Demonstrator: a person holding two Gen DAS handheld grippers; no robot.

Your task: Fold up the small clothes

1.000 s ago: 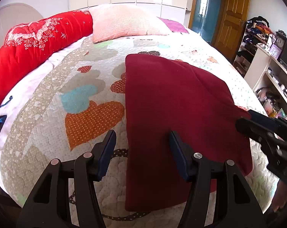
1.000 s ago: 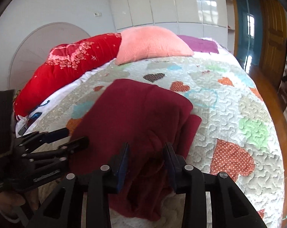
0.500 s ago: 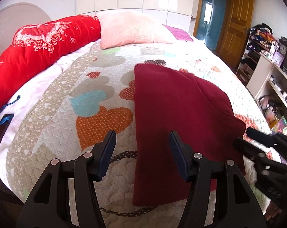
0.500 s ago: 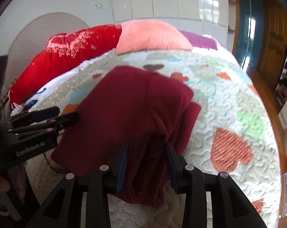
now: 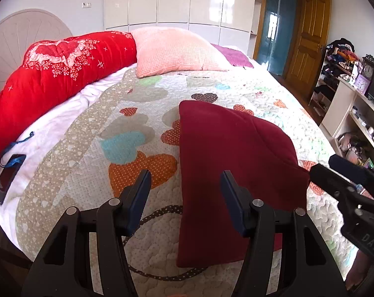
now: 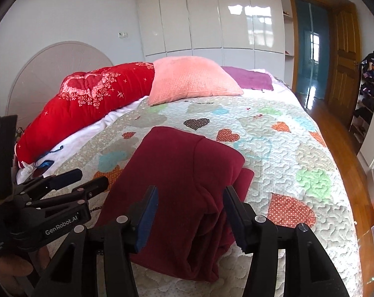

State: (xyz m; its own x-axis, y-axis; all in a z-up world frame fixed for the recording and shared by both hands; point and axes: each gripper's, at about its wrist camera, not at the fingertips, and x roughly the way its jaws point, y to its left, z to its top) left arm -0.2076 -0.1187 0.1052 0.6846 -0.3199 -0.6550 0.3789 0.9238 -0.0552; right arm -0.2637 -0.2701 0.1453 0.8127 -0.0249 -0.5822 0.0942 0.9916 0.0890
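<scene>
A dark red garment (image 5: pixel 231 163) lies folded on the heart-patterned quilt (image 5: pixel 127 133), its left edge straight; in the right wrist view (image 6: pixel 187 183) its near right side is bunched in loose folds. My left gripper (image 5: pixel 184 190) is open and empty above the garment's near left edge. My right gripper (image 6: pixel 190 205) is open and empty just above the bunched part. Each gripper shows in the other's view: the right one (image 5: pixel 335 175) at the garment's right edge, the left one (image 6: pixel 85 180) at its left.
A red bolster (image 5: pixel 50 79), a pink pillow (image 5: pixel 177 49) and a purple cloth (image 6: pixel 249 79) lie at the head of the bed. A phone with a blue strap (image 5: pixel 6 178) lies at the left edge. Shelves (image 5: pixel 355 104) and a wooden door (image 5: pixel 308 39) stand to the right.
My right gripper has opened and let go of the garment's bunched edge, and both grippers have drawn back and up from the bed. The left gripper stayed open.
</scene>
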